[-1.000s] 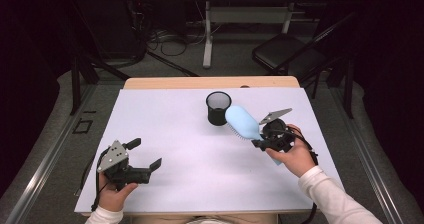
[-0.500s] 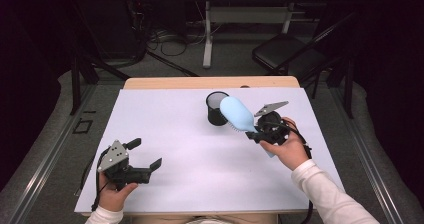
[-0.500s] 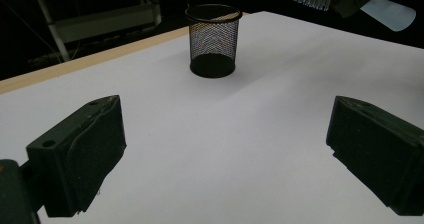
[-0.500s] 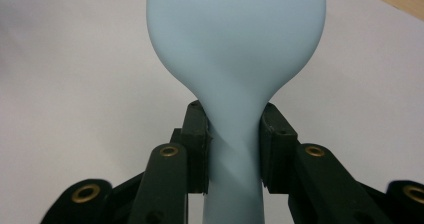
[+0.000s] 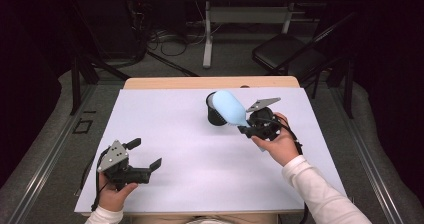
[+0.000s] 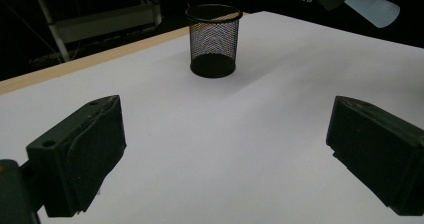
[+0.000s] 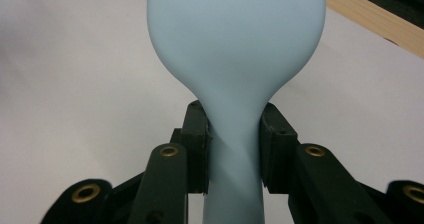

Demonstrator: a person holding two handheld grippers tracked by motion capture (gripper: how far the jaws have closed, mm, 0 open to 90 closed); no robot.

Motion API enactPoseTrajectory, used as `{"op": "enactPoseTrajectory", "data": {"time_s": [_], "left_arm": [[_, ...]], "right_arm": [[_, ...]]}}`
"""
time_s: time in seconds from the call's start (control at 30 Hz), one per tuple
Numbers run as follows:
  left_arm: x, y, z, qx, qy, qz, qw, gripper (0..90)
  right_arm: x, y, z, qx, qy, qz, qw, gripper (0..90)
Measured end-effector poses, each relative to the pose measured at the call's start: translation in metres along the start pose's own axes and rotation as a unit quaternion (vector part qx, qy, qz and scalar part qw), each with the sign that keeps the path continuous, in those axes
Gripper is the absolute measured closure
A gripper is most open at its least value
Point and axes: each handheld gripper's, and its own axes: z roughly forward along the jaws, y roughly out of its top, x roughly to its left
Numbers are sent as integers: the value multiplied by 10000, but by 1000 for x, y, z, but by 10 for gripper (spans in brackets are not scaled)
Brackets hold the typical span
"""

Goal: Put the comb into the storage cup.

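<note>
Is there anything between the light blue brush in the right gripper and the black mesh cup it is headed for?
Nothing visible blocks it. The brush is clamped by its handle in the right gripper, its head over the mesh cup, whose mouth looks open.

Bright overhead light on the white table (image 5: 175, 134), dark surroundings, soft close-up focus.

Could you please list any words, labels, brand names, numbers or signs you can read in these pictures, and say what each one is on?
There is no readable text in these pictures.
Light blue hairbrush: plain back, no brand or label.
Black mesh cup: no label.
White table cover: blank.
Left gripper and right gripper: no lettering can be made out on the jaws or grey plates.
</note>
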Motion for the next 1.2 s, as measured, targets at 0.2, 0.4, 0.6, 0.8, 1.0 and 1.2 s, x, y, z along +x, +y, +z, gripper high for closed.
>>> {"op": "enactPoseTrajectory", "data": {"time_s": [0.2, 0.4, 0.6, 0.8, 1.0, 1.2], "left_arm": [[1, 0, 0, 11, 3, -4, 10000, 25], [1, 0, 0, -6, 0, -18, 10000, 25], [2, -1, 0, 8, 33, -28, 10000, 25], [1, -1, 1, 38, 43, -39, 10000, 25], [1, -1, 1, 41, 52, -36, 10000, 25], [1, -2, 2, 37, 88, -17, 10000, 25]], "right_arm": [[3, 7, 5, -169, 17, -6, 9999, 696], [6, 13, 9, -327, -10, -14, 9995, 695], [8, 15, 13, -478, -43, -50, 9988, 696], [10, 16, 18, -600, 0, -68, 9982, 695], [11, 17, 20, -757, 15, -15, 9971, 695], [12, 18, 19, -946, 37, 40, 9955, 696]]}}
